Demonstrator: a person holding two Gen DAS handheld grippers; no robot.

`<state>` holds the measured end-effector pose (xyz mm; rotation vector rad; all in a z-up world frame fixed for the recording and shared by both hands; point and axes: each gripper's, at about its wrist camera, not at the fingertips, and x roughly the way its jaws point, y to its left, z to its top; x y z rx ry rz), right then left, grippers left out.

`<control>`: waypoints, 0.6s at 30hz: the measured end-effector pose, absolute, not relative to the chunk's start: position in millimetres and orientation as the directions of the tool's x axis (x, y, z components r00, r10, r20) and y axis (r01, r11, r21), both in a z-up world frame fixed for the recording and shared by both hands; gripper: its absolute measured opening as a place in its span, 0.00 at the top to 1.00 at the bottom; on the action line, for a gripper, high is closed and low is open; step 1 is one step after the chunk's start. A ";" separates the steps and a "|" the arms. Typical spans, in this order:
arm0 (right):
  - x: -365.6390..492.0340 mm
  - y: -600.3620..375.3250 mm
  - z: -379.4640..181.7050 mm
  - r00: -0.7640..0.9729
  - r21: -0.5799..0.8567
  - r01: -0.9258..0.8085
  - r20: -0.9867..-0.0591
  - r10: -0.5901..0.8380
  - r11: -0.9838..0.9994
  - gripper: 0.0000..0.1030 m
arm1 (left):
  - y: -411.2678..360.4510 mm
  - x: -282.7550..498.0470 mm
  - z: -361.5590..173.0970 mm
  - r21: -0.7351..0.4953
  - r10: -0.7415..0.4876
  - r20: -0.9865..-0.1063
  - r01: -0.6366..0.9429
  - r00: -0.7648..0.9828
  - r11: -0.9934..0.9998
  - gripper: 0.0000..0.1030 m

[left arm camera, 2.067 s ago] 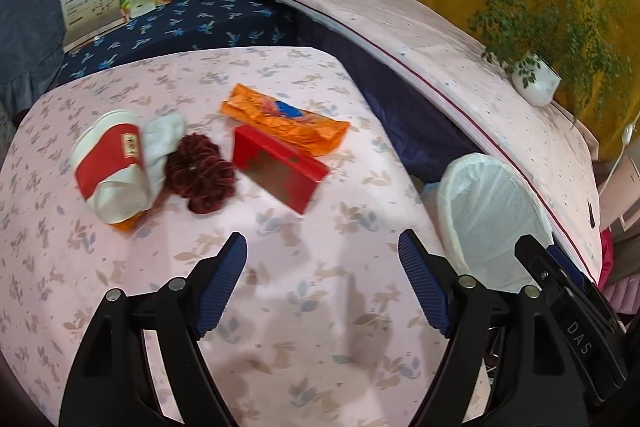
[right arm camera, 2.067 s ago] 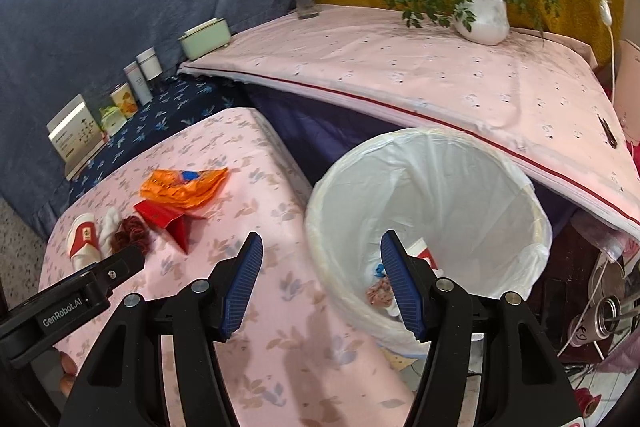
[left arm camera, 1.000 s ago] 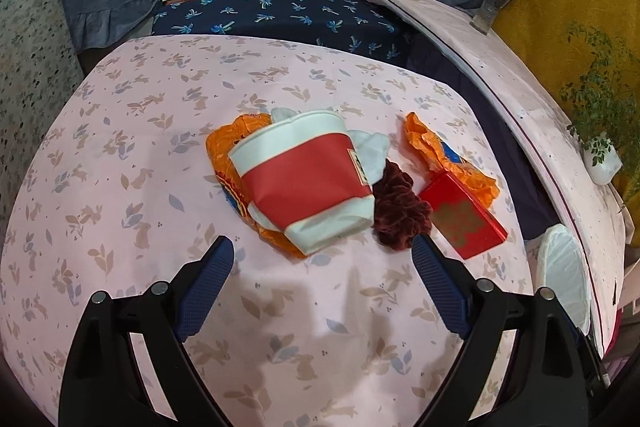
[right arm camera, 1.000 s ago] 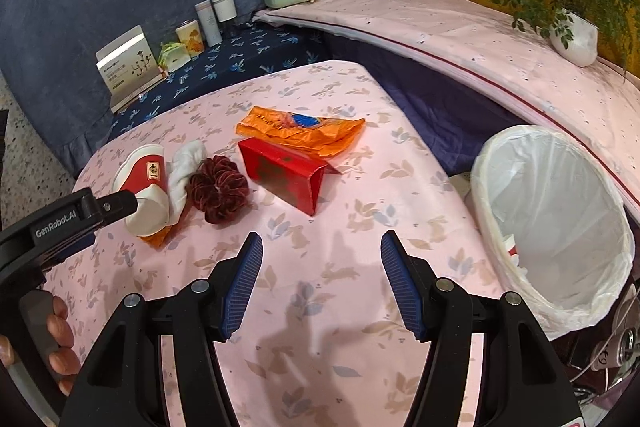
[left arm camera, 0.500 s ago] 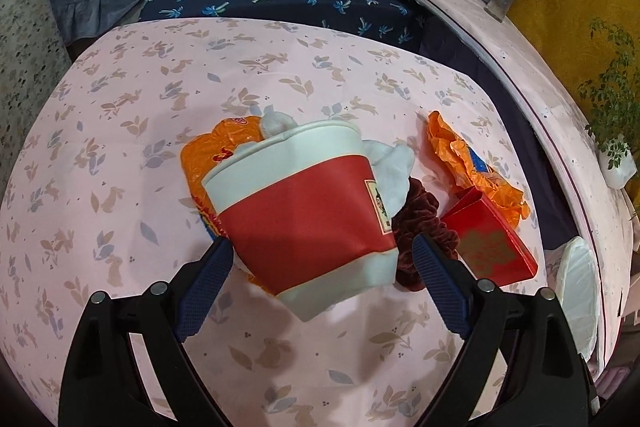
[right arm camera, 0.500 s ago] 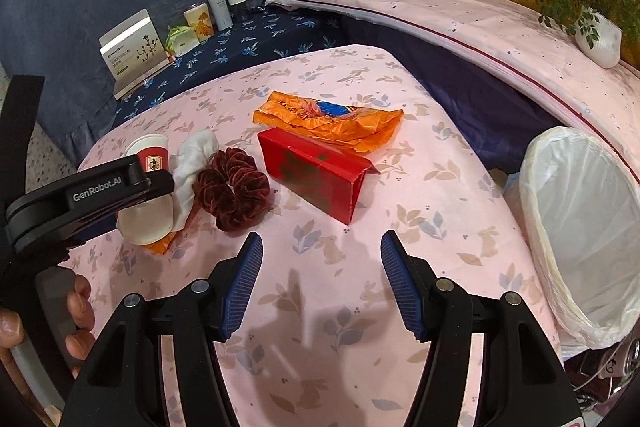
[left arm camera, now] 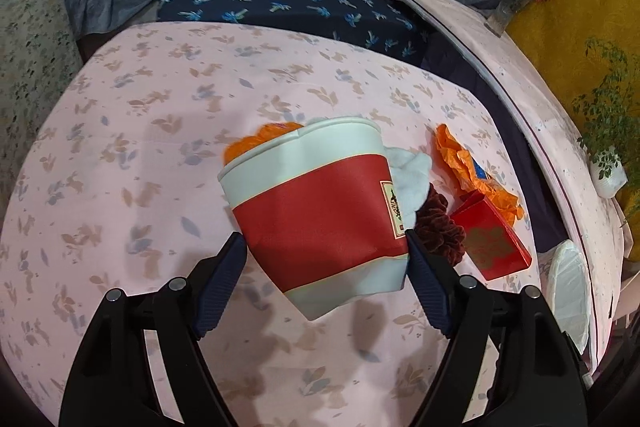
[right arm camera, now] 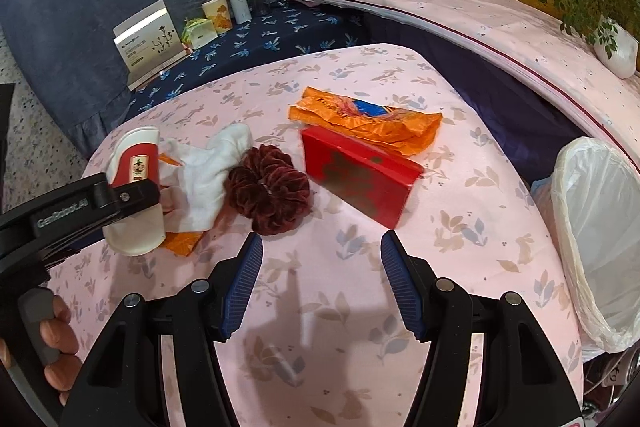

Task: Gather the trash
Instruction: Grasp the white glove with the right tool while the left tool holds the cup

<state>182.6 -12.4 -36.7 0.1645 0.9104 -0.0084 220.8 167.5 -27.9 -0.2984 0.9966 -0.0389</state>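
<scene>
now the left hand-held gripper point(left arm camera: 326, 263), jaws spread, straddles the paper cup point(left arm camera: 316, 211).

cup point(right arm camera: 136, 187) left of scrunchie point(right arm camera: 270, 193), box point(right arm camera: 360, 179) right, bin point(right arm camera: 596, 247) far right

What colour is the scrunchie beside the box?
Dark red scrunchie; right wrist view shows it best.

Cup point(left arm camera: 320, 211) hides orange wrapper point(left arm camera: 264, 139) underneath.
</scene>
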 end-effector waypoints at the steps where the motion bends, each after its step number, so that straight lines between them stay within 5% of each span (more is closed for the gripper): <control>1: 183.1 -9.7 -35.9 0.616 0.139 0.072 -0.785 0.066 0.988 0.42 | 172.8 218.2 -25.1 -0.262 -0.159 -0.818 -0.111 0.553 0.959 0.27; 18: 228.8 55.1 -43.6 0.624 0.195 -0.059 -0.759 0.189 0.979 0.44 | 233.8 212.4 -30.5 -0.204 -0.043 -0.824 -0.226 0.564 0.953 0.27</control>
